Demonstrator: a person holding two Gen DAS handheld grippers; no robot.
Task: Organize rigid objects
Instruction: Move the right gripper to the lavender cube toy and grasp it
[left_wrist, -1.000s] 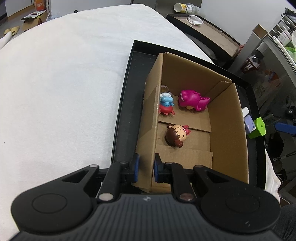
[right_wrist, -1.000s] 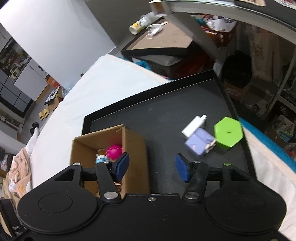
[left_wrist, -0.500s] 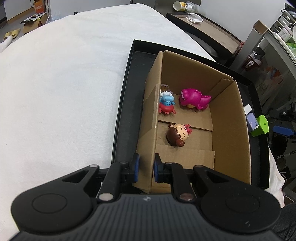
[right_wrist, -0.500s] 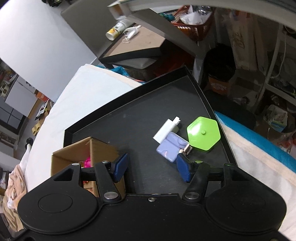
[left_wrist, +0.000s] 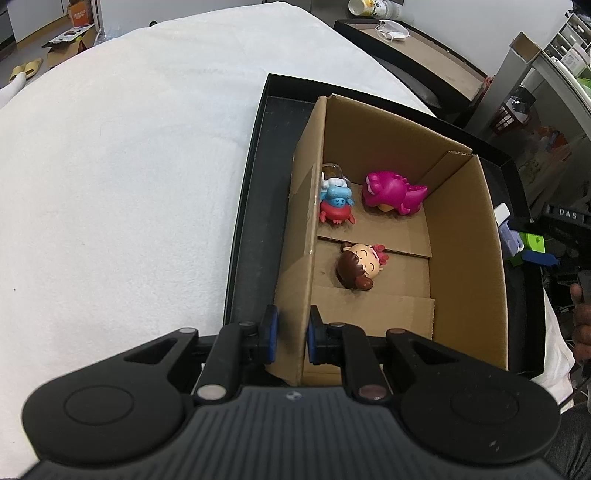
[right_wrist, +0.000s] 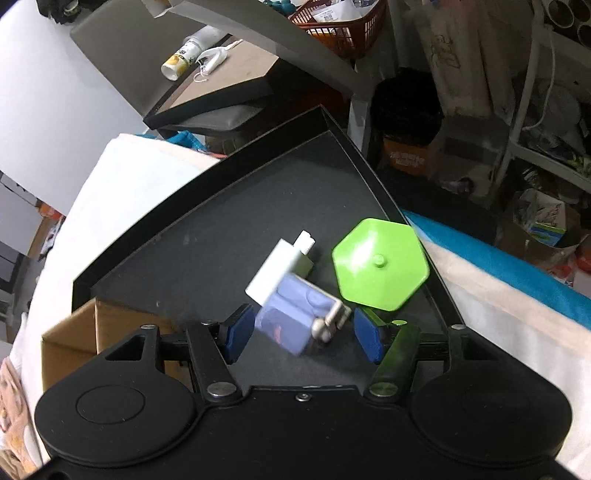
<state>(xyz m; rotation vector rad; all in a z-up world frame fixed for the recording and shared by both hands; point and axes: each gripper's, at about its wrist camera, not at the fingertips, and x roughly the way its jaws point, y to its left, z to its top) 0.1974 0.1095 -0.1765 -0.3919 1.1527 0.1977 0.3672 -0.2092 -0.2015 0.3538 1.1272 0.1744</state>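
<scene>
we find the left gripper (left_wrist: 290, 334) pinching the near left wall of the box (left_wrist: 465, 236), one blue pad outside the cardboard and one inside, at the 6 o'clock end of that wall. the box stands open-topped in the tray (left_wrist: 251, 206). on its left side only a narrow strip of tray floor lies between box wall and tray rim; beyond that rim, from 7 to 12 o'clock, the white cloth (left_wrist: 129, 166) lies bare and wide.

inside the box we count three toys: a pink one (left_wrist: 393, 192) at the far end, a blue-and-red one (left_wrist: 334, 205) against the left wall, and a brown-haired doll head (left_wrist: 358, 266) near the middle. the box floor to the right of the doll and toward the near wall is open cardboard.

the right gripper (right_wrist: 301, 334) has its jaws opening, with the purple item (right_wrist: 291, 314) between them; the left pad sits just beside it and the right pad stands apart, so nothing is pressed. a metal fitting sticks out of the item toward the right pad. the item is blurred. a white block (right_wrist: 277, 269) touches it at 11 o'clock, and the green hexagon (right_wrist: 380, 264) lies just beside it at 1 o'clock, close to the tray's right rim. from 9 to 12 o'clock of these three the tray floor is open up to the far corner.
</scene>
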